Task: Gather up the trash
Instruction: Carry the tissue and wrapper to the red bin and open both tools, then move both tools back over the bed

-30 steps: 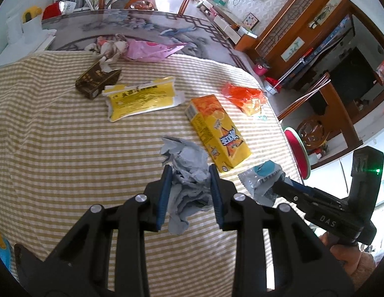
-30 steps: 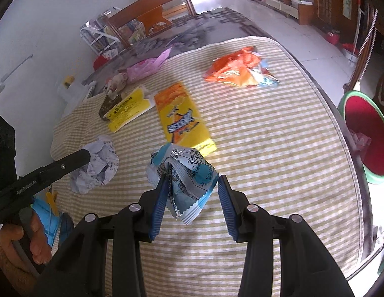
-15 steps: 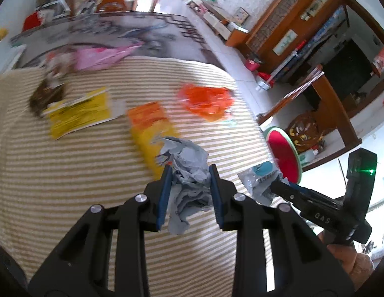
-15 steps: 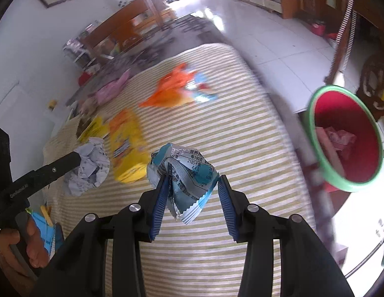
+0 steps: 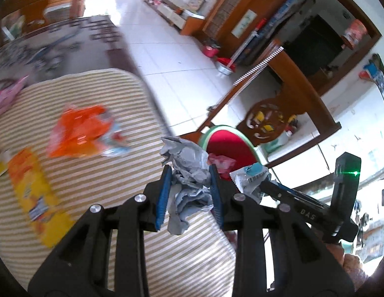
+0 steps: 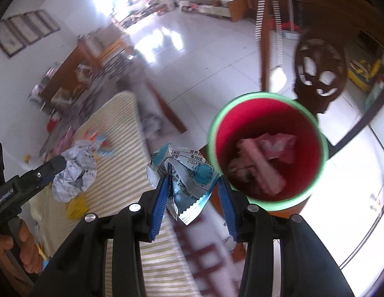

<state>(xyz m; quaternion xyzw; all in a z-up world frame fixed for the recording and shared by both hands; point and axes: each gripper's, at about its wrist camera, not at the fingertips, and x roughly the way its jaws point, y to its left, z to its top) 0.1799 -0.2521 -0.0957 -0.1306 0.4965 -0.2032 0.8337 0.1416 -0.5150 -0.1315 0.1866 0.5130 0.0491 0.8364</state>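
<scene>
The left gripper point(image 5: 189, 193) is clamping crumpled grey paper point(image 5: 189, 173); the right gripper point(image 6: 192, 198) is pinching a blue-and-silver snack wrapper point(image 6: 184, 175) beside the red bin point(image 6: 266, 200).

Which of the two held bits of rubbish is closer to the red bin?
The blue-and-silver snack wrapper in the right gripper: it overlaps the bin's green rim, while the crumpled grey paper sits back over the striped table.

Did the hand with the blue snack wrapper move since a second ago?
Yes. The right gripper, shut on the blue snack wrapper, has swung off the striped table toward the red bin, which now sits close ahead.
</scene>
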